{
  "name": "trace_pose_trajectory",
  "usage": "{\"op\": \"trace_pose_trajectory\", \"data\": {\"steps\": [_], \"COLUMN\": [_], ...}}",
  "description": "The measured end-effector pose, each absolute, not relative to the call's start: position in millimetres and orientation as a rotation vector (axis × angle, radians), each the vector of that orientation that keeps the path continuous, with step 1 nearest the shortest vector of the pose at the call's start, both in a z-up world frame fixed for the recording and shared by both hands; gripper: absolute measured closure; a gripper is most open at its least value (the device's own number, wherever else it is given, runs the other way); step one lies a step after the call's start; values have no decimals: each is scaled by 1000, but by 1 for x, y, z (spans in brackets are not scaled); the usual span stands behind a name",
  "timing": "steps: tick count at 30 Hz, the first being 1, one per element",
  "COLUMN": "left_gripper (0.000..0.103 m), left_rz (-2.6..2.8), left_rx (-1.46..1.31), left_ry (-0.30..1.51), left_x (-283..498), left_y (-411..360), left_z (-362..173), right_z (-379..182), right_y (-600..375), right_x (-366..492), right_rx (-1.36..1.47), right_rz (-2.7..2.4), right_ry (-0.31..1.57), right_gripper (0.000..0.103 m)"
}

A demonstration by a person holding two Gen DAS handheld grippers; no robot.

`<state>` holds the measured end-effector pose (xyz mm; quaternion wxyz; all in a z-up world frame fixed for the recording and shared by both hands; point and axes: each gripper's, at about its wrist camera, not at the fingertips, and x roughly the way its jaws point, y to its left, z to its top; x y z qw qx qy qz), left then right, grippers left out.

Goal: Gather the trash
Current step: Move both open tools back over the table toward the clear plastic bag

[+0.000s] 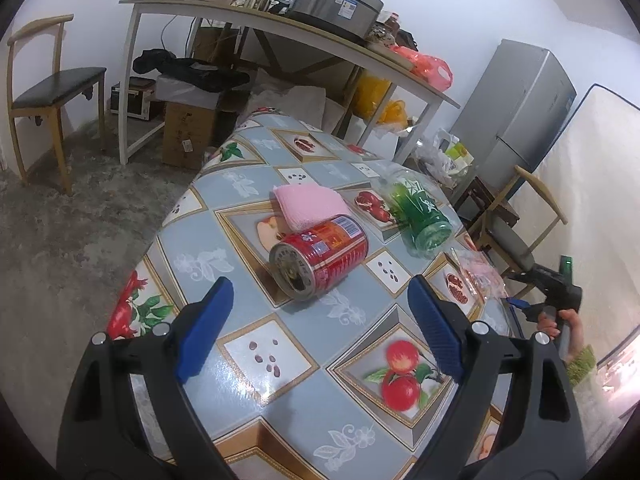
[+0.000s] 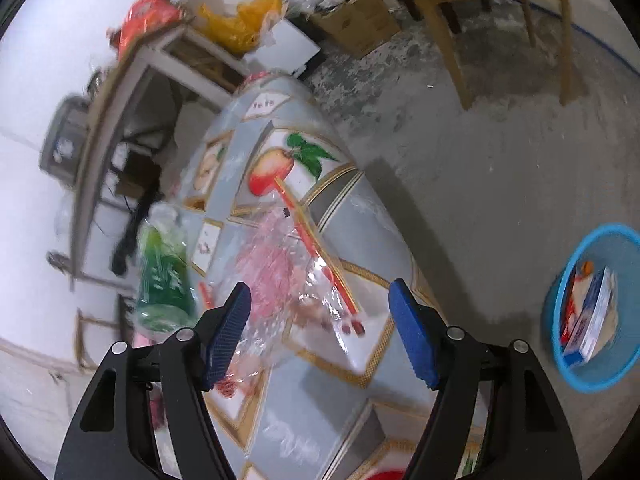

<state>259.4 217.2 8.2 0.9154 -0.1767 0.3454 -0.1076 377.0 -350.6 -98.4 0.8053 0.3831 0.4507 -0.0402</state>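
Observation:
A red can (image 1: 320, 255) lies on its side on the fruit-pattern table (image 1: 280, 392), just ahead of my open, empty left gripper (image 1: 320, 292). A pink cloth (image 1: 310, 205) lies behind it. A green plastic bottle (image 1: 420, 212) lies to the right; it also shows in the right wrist view (image 2: 164, 276). A clear pink-printed plastic wrapper (image 2: 288, 276) lies at the table's right side, in front of my open, empty right gripper (image 2: 320, 300). The right gripper also shows in the left wrist view (image 1: 520, 306), too small to read.
A blue waste basket (image 2: 596, 376) holding a carton stands on the floor right of the table. Wooden chairs (image 1: 44, 92) (image 2: 500, 8), a cluttered white side table (image 1: 256, 20), cardboard boxes (image 1: 188, 136) and a grey fridge (image 1: 516, 100) surround the table.

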Motion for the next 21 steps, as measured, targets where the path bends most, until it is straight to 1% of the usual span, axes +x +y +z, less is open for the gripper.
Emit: {"op": "trace_pose_trajectory", "data": {"steps": [1,2,3,4,5,6,12,17,19,21], "left_gripper": [18,18,18,18,18,18,18,18,13,13], "left_rz": [-222,-220,-217,-217,-216,-215,-222,-261,-283,-285], "left_rx": [-368,-372,-374,-375,-376,-377,-372,-327,-280,-238], "left_ry": [713,716,720,720,721,722,720,715,718,717], "left_x": [260,260,260,259,258,258,260,271,284,296], "left_y": [217,218,219,220,220,220,222,217,210,204], "left_z": [7,6,5,5,4,3,2,5,7,8], "right_z": [-99,-100,-99,-98,-96,-94,-82,-80,-82,-85], "right_y": [-346,-341,-339,-335,-330,-327,-303,-279,-267,-255], "right_x": [382,386,386,386,383,382,350,315,299,285], "right_rx": [787,747,721,698,677,663,571,524,510,499], "right_rz": [-77,-79,-83,-80,-69,-67,-2,75,118,172], "right_ry": [978,997,1009,1013,1009,1009,1016,1054,1081,1098], "right_gripper": [41,52,61,66,74,79,91,92,92,92]}}
